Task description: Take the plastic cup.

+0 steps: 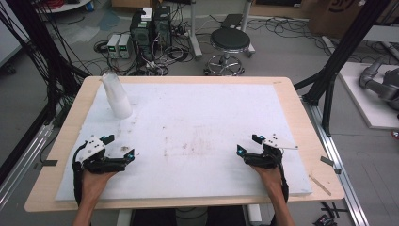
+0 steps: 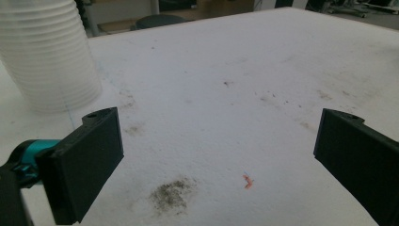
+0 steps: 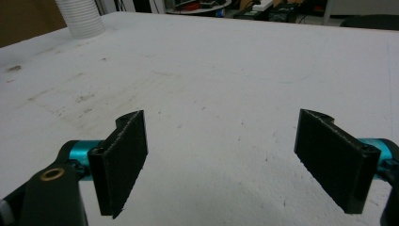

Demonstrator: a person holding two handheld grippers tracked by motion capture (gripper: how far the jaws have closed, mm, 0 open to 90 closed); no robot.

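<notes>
Beyond left claw (image 2: 214, 155), cup stack (image 2: 47, 52), apart

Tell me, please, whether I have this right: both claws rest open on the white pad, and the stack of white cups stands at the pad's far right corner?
Not quite: the stack of cups stands at the far left corner of the pad, as the high view shows. The rest holds: the left claw and right claw rest open on the pad.

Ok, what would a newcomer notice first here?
Probably the cup stack, standing alone on the far left of the white pad. Then the two grippers resting near the front edge, left gripper and right gripper, both open with nothing between the jaws.
</notes>
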